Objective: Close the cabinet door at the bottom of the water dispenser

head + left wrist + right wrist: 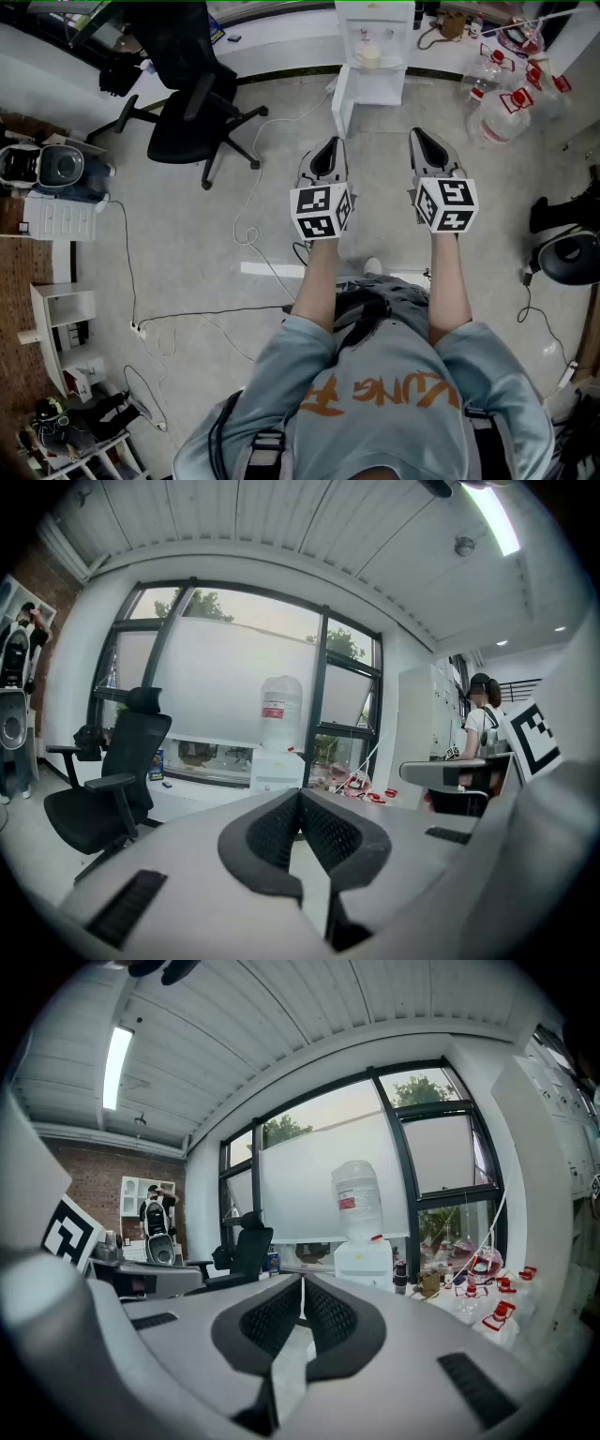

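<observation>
**Walk Up and Push the Low Door Shut**

Left gripper (328, 142) and right gripper (418, 135): both pressed together, nothing between the jaws, held out side by side.

Far ahead of both, the water dispenser (371, 67). At its bottom, the cabinet door (342, 99), swung out and straight ahead of the left gripper. Well apart from both, so no reach yet.

- Step closer first, minding the cable (251, 202) on the floor.
- Keep the jaws pressed together, like a blunt finger.
- Touch the door's outer face near its free edge.
- Push slowly until flat.
- Stay clear of the bottles (502, 105) off to the right.
</observation>
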